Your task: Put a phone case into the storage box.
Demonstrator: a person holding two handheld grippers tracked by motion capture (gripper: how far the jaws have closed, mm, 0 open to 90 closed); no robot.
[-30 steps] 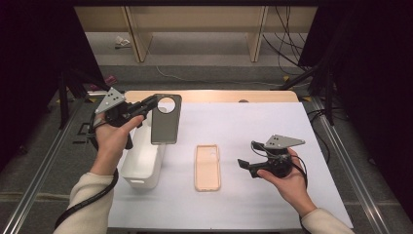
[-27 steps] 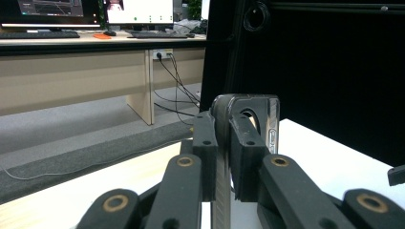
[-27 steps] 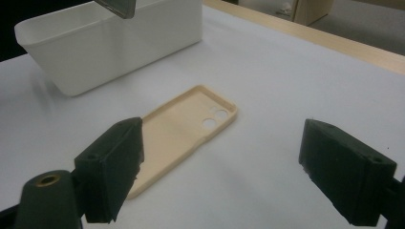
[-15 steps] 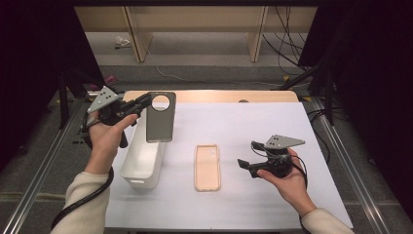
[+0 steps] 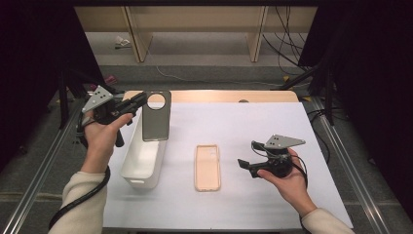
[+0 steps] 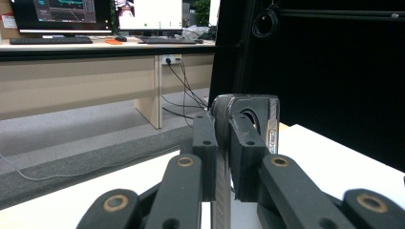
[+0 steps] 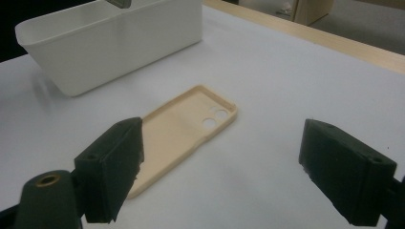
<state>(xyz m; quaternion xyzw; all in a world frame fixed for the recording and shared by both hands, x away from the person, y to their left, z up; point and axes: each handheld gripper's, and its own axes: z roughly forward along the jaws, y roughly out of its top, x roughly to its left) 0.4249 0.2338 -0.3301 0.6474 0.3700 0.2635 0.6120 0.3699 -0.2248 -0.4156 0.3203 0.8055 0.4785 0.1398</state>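
Grey case hangs over bin's far rim.

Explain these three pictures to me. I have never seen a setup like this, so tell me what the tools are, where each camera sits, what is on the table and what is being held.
A person works at a table with a hand-held gripper in each hand: a two-jaw clamp with its own camera. The high view looks down from above. The other two views look along each gripper's black jaws. The left gripper is shut on a dark phone case with a round camera hole, held above a white bin. The right gripper is open and holds nothing; it sits beside a beige phone case lying flat on the table.
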